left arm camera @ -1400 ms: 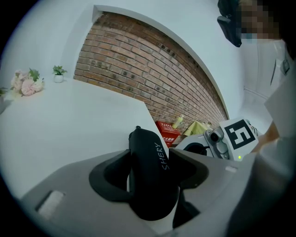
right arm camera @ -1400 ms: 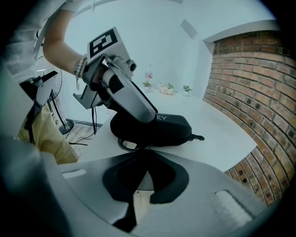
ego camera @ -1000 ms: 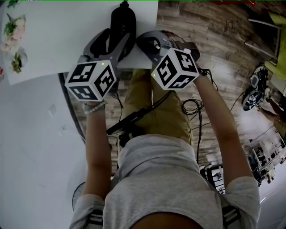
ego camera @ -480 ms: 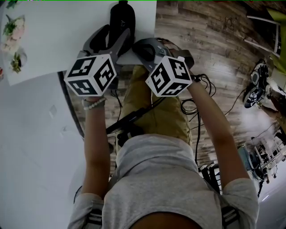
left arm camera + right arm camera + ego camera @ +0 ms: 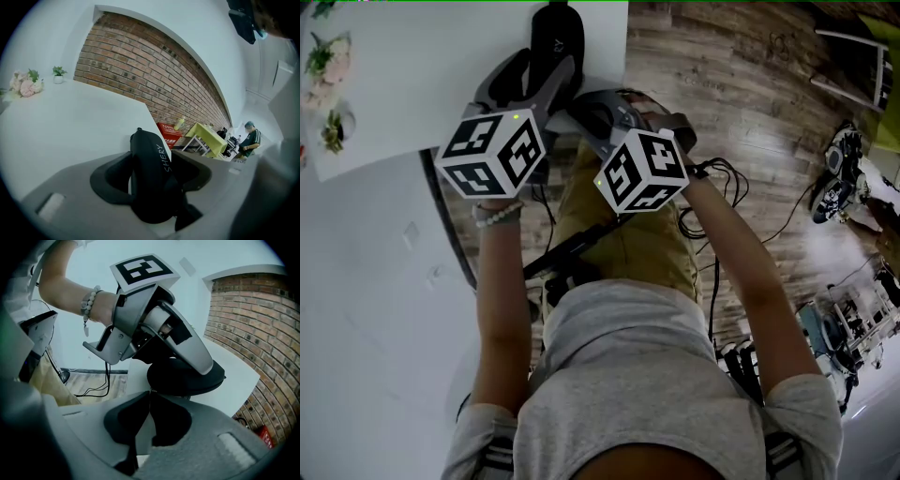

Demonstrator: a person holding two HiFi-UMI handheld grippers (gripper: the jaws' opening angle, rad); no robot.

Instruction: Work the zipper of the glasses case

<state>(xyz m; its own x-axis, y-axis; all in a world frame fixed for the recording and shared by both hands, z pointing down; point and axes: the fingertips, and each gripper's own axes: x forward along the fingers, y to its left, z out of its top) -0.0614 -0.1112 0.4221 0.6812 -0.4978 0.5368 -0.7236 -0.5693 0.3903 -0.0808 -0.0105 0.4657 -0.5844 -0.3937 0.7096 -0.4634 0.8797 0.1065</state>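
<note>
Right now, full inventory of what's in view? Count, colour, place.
glasses case: one, black, at the table's edge
table: one, white, front left
flowers: one bunch, pink, table's far left
potted plant: one, green, beside the flowers
brick wall: one, red-brown, behind the table
side table: one, yellow, far right
cables: several, black, wood floor
bracelet: one, pale beads, left wrist
left gripper: one, grey, shut on the case
right gripper: one, grey, jaws together at the case's end

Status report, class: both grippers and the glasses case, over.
Left gripper clamped on glasses case. Right gripper shut at the case's end; zipper pull too small to confirm. Flowers far off on table.
</note>
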